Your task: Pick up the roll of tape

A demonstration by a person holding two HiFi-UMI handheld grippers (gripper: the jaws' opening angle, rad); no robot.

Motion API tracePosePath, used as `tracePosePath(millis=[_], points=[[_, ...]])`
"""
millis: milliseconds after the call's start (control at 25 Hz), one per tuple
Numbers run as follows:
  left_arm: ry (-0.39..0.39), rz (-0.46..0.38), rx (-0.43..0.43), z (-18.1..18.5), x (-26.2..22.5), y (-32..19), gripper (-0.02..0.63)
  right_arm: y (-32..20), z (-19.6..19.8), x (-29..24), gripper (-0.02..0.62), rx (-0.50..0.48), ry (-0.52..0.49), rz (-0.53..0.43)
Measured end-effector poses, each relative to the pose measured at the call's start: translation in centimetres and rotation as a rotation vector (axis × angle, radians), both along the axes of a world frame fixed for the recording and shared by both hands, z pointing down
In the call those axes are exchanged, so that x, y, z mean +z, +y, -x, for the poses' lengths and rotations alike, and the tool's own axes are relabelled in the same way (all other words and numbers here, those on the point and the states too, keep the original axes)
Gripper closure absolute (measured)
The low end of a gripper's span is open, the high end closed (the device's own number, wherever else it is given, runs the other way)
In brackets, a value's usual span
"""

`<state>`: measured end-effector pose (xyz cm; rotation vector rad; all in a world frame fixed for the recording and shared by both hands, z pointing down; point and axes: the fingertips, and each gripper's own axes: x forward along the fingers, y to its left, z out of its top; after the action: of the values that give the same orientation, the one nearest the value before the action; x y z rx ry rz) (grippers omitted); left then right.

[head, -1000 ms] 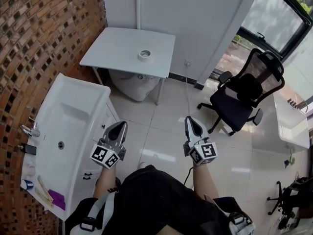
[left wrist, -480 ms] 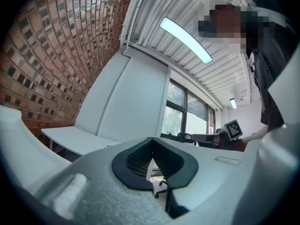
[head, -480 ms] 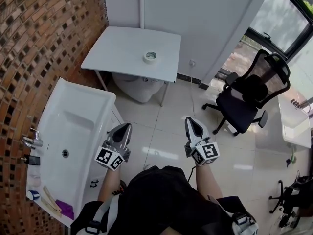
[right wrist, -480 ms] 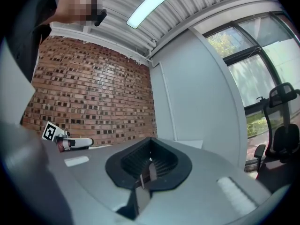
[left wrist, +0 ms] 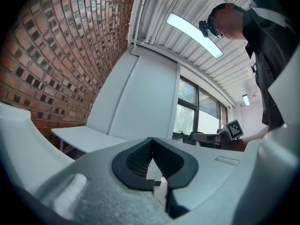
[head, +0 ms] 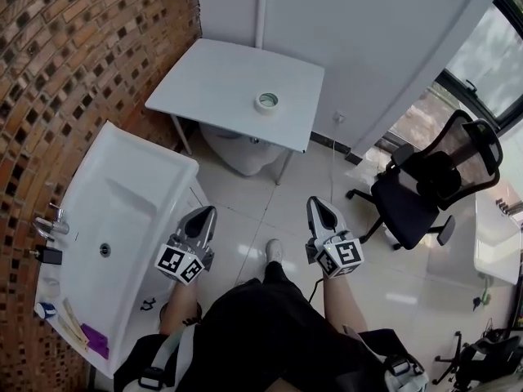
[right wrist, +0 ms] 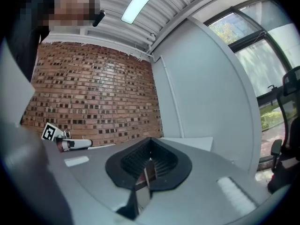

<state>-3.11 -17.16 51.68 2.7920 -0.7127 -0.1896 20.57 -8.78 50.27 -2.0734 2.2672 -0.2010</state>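
Low before the person's body, the left tool [head: 204,215] and right tool [head: 320,207] point level and forward, side by side, each with jaws closed together on nothing. Well beyond them, the roll of tape [head: 267,101] lies flat on the white tabletop [head: 208,80], which partly hides a white fixture [head: 245,149] beneath.

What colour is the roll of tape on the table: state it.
The roll of tape is whitish, seen best in the head view.
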Motion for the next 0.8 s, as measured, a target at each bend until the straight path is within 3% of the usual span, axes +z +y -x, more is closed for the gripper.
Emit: tracePosePath(millis=[360,640,800], points=[[-0.039,-0.031,-0.087,-4.5,-1.5,-5.4,0.606,-7.6,-5.8,-0.7,0.591,-0.076,-0.006,-0.031],[-0.079,-0.050,-0.104,-8.3,-1.6,-7.8,0.605,-10.5,-10.2,0.0,0.591,-0.075,-0.051,-0.048],[-0.064,-0.072,-0.112,-11.0,-2.2,-9.2,0.605,-11.6,-12.9,0.1,0.591,-0.080,-0.050,-0.051]])
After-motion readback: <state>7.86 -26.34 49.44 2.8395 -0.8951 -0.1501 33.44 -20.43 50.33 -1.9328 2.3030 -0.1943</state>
